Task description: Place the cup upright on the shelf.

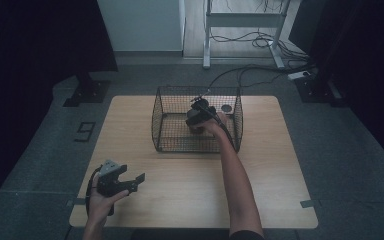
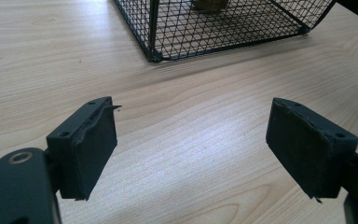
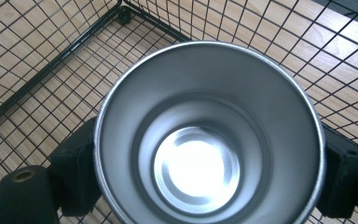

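Observation:
A shiny metal cup (image 3: 207,140) stands upright between the two black jaws of my right gripper (image 3: 209,168), which press on its sides; I look straight down into its bright bottom. This happens inside the black wire basket (image 1: 165,120) at the middle back of the wooden table, where my right gripper (image 1: 200,117) reaches in from above. My left gripper (image 1: 130,182) hovers near the table's front left corner, jaws wide open with nothing between them. In the left gripper view its pads (image 2: 93,140) frame bare wood, and the wire basket (image 2: 168,32) stands farther off.
The wooden table (image 1: 270,165) has bare surface in front of and beside the basket. A small dark round object (image 1: 226,108) lies in the basket's far right corner. Beyond the table are a grey floor, desk legs and cables (image 1: 260,40).

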`<state>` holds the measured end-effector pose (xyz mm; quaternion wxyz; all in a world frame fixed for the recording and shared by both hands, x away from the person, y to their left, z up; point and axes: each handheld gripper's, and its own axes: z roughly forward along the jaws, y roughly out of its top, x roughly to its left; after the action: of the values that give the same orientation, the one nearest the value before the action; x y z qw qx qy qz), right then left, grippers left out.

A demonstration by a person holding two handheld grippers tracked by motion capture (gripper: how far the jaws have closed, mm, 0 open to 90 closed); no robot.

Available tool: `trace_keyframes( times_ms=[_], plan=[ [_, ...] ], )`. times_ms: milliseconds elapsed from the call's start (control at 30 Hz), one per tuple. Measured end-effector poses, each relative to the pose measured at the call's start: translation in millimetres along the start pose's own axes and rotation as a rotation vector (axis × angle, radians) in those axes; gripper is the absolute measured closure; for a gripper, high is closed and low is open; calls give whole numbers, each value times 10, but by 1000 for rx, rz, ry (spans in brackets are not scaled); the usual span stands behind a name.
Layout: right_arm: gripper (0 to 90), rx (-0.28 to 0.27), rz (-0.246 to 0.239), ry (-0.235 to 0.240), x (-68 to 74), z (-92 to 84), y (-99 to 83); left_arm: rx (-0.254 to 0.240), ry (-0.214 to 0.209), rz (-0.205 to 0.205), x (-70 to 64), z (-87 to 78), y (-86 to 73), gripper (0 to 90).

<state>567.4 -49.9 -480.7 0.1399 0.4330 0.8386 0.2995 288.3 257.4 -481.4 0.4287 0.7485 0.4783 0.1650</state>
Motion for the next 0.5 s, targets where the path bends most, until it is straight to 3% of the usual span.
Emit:
trace_keyframes(
  times_ms=[367,500],
  plan=[
    [134,46,1,-21,-36,-19,-26,1,-4,4,-13,12,2,165],
    [127,76,-45,-40,-16,-19,-26,3,-4,6,-25,19,2,166]
  ],
)
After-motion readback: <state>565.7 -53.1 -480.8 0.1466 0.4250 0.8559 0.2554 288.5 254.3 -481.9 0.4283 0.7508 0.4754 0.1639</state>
